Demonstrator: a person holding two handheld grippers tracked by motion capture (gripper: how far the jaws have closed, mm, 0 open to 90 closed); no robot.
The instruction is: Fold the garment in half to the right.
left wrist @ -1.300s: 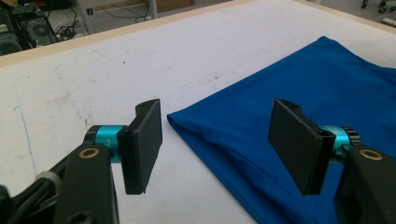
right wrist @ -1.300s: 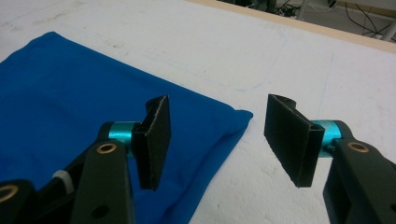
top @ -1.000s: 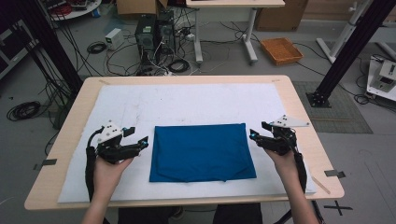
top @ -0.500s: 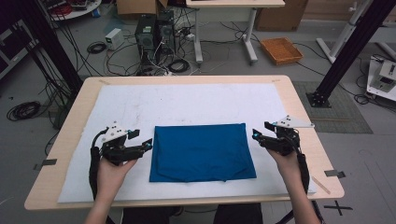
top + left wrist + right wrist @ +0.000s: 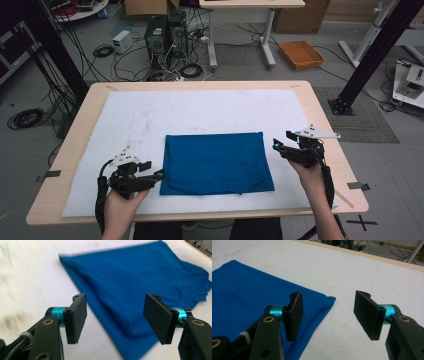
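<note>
A folded, rectangular blue cloth (image 5: pixel 217 162) lies flat on the white mat (image 5: pixel 200 112) that covers the light wooden table (image 5: pixel 325 115), a little toward the person's side. The left gripper (image 5: pixel 156 175) sits low beside the near left corner of the cloth, and its jaws stand wide apart; in the left gripper view this corner lies between them, but the pads do not press it. The right gripper (image 5: pixel 278 144) is just beside the far right corner, its jaws also apart and holding nothing.
</note>
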